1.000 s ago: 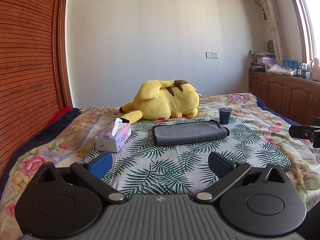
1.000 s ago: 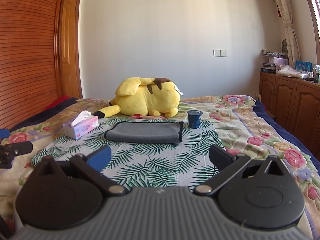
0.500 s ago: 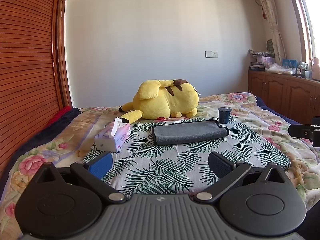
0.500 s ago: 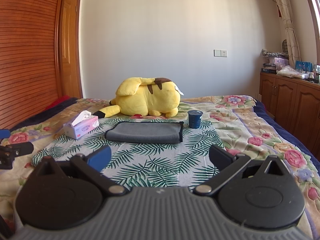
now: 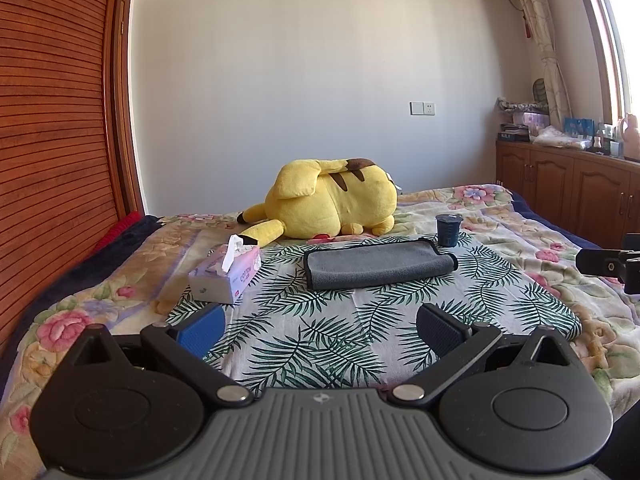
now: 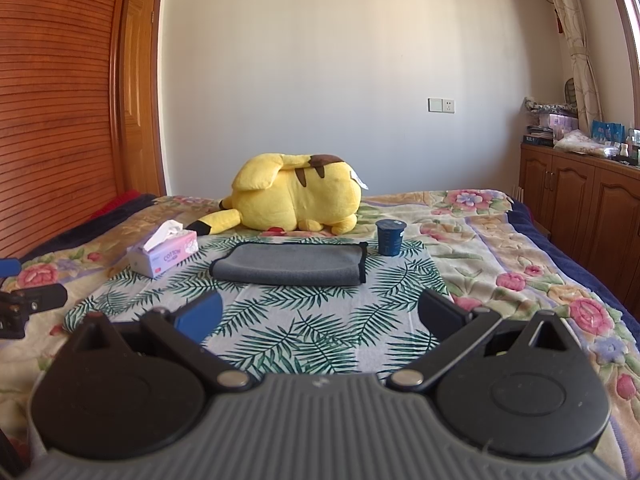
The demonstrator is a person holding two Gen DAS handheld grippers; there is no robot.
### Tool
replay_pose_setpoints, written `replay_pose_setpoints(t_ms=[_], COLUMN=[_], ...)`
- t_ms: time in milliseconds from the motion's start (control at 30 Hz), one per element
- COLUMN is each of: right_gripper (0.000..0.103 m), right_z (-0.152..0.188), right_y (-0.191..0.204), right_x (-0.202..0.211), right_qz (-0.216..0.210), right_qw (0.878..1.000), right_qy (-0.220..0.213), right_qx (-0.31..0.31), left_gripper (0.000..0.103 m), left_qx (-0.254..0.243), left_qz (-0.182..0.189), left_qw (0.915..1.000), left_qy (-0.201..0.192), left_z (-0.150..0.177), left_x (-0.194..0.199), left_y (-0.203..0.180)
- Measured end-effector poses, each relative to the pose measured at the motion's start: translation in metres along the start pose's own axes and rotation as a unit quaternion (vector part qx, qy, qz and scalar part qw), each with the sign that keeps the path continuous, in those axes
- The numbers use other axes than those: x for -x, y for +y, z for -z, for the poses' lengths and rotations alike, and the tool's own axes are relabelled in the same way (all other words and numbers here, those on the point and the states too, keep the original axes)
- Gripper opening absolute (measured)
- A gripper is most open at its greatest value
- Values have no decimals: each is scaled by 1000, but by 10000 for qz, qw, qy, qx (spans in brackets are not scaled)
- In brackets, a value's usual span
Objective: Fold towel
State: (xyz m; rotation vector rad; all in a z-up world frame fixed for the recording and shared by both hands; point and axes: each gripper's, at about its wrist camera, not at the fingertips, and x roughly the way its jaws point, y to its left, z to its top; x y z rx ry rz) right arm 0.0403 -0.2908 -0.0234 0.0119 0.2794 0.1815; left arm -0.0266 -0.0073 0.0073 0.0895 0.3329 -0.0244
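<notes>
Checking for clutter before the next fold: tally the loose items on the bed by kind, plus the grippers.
Towel: 1, grey, lying in a folded strip
Tissue box: 1
Cup: 1, dark blue
Plush toy: 1, yellow
Grippers: 2, left gripper and right gripper, both open and empty
Total: 4 items on the bed, 6 with the grippers

Black left gripper [image 5: 320,330], ribbed grey housing, silver pivot screws (one blue pad)
</notes>
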Motion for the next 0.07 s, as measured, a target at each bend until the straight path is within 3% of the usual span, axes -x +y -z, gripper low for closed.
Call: replay_pose_setpoints(t_ms=[67], right_gripper=[103], right_z=[0], right_y=[0], right_x=[0], right_qz=[-1], right_qw=[10000], right_qy=[2], right_qx=[0], left_gripper=[84], left_qx=[0], left_qz=[-2], left_qw=[10000], left_qy=[4], left_z=[0], left_x=[0], left_y=[0])
